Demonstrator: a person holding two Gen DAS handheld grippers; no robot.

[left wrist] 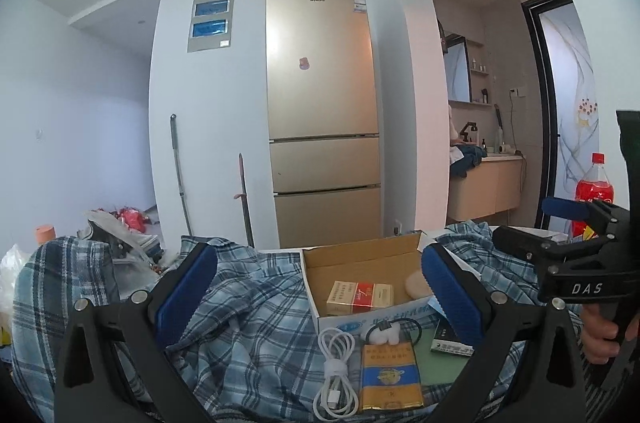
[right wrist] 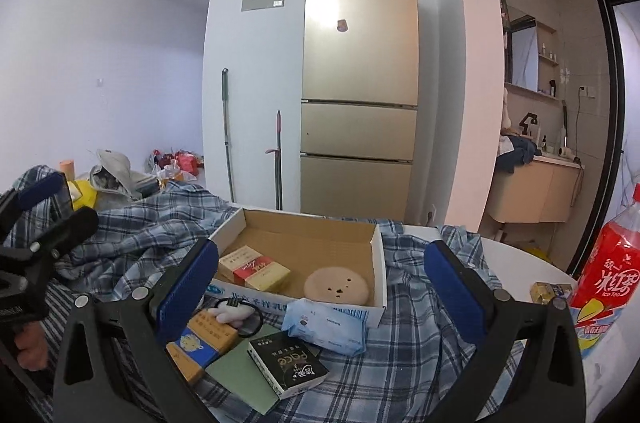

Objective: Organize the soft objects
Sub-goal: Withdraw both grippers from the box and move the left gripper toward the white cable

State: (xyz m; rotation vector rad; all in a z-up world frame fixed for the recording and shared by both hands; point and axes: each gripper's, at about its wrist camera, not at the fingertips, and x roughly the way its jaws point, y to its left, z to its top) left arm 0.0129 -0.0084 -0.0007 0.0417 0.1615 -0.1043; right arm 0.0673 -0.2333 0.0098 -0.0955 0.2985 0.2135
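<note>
A blue plaid cloth covers the table. On it stands an open cardboard box holding cigarette packs and a round beige puff. In front of the box lie a pale blue tissue pack and a hair tie with a white plush. My left gripper hovers open over the cloth, left of the box. To the right, my right gripper also stands open, above the items in front of the box. Neither holds anything.
A coiled white cable, an orange pack, a black box and a green card lie near the box. At the right stand a red iced-tea bottle and a small yellow box. A fridge is behind.
</note>
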